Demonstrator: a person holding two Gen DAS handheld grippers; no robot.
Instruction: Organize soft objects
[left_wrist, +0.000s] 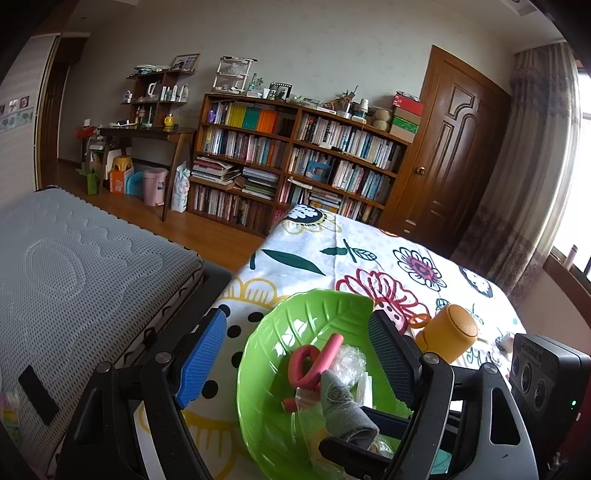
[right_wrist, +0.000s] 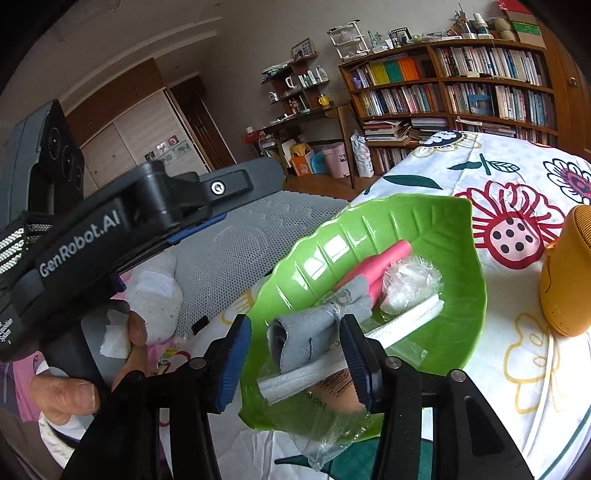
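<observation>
Soft things are gathered in the green dish near the table's corner: grey cloth, pink foam stick, crumpled plastic. Both the left gripper and the right gripper are held spread wide above it, nothing grasped.

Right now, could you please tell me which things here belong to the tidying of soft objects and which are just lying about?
Belongs to the job:
green leaf dish
grey cloth roll
pink foam curler
crumpled clear plastic
white strip

Just lying about:
orange speaker
floral sheet
grey mattress
bookshelf

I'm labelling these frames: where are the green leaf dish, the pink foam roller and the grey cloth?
green leaf dish (right_wrist: 413, 225), right wrist view, bare inner wall
pink foam roller (left_wrist: 314, 356), left wrist view, loop
grey cloth (right_wrist: 306, 328), right wrist view, rolled middle
</observation>
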